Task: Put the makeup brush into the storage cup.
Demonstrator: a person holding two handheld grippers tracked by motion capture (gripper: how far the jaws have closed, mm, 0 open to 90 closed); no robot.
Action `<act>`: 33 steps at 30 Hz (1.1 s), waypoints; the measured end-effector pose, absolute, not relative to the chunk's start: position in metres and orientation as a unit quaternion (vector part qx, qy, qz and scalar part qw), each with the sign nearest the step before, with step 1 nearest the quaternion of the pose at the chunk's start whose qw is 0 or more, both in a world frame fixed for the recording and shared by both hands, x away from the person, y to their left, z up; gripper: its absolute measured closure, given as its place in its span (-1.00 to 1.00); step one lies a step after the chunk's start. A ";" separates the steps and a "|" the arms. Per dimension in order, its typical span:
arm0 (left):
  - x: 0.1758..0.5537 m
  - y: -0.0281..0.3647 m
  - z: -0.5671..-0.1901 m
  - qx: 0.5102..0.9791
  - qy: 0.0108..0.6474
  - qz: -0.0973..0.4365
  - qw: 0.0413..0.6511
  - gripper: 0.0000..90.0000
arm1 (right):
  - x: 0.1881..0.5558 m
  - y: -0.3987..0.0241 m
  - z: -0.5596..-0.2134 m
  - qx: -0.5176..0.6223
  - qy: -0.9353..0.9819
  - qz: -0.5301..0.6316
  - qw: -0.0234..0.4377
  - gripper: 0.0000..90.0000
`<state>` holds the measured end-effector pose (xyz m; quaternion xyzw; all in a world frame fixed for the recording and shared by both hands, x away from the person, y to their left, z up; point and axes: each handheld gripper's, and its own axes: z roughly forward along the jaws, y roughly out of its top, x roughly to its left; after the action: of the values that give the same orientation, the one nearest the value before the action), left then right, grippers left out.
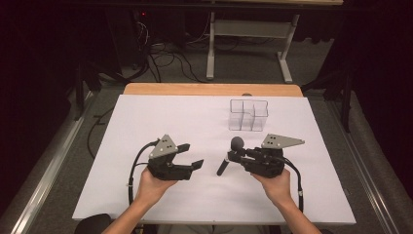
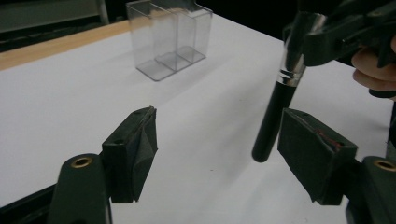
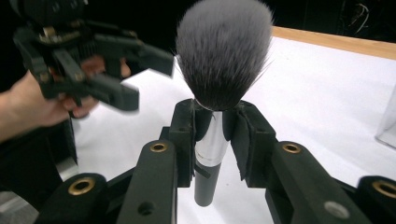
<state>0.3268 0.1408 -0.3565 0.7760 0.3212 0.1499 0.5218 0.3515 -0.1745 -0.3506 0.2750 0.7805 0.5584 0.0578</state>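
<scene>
A makeup brush [image 1: 222,167] with a grey bristle head, silver ferrule and black handle is held tilted above the white table sheet [image 1: 160,112]. My right gripper [image 1: 234,156] is shut on the ferrule; in the right gripper view the pads clamp the silver part of the brush [image 3: 224,51], with the bristles up and the handle hanging below. My left gripper [image 1: 192,156] stands open just left of the brush, nothing between its jaws. In the left gripper view the brush handle [image 2: 273,116] hangs beside the right pad [image 2: 313,154], apart from it.
A clear plastic organiser [image 1: 248,115] with several compartments stands upright at the back centre-right of the sheet, also in the left gripper view as the organiser [image 2: 168,37]. A wooden table edge [image 1: 209,89] runs behind it. Cables and a table frame lie on the floor beyond.
</scene>
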 end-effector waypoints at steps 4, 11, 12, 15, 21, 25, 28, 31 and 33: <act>0.327 0.159 -0.353 0.765 0.335 0.162 0.525 -0.39 | 0.353 -0.179 -0.350 0.278 0.786 0.548 0.065 0.62; 0.326 0.190 -0.352 0.739 0.367 0.179 0.535 -0.41 | 0.355 -0.186 -0.346 0.280 0.786 0.546 0.074 0.62; 0.326 0.192 -0.352 0.738 0.370 0.184 0.534 -0.42 | 0.355 -0.187 -0.345 0.283 0.785 0.546 0.075 0.62; 0.320 0.198 -0.355 0.740 0.371 0.212 0.519 -0.43 | 0.355 -0.189 -0.342 0.284 0.786 0.543 0.081 0.62; 0.318 0.214 -0.369 0.721 0.404 0.217 0.520 -0.44 | 0.355 -0.194 -0.338 0.284 0.794 0.531 0.088 0.62; 0.321 0.227 -0.376 0.701 0.431 0.222 0.523 -0.44 | 0.356 -0.199 -0.331 0.285 0.793 0.531 0.093 0.62; 0.318 0.228 -0.378 0.697 0.430 0.233 0.525 -0.42 | 0.355 -0.203 -0.329 0.288 0.793 0.528 0.097 0.62; 0.315 0.228 -0.384 0.701 0.423 0.250 0.517 -0.41 | 0.356 -0.208 -0.327 0.292 0.796 0.521 0.102 0.62; 0.315 0.229 -0.385 0.701 0.425 0.247 0.517 -0.41 | 0.357 -0.211 -0.326 0.293 0.797 0.517 0.106 0.62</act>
<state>0.3149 0.2288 -0.3847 0.7007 0.4246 0.2472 0.5173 0.3567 -0.2105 -0.3259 0.2926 0.7972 0.5173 0.1059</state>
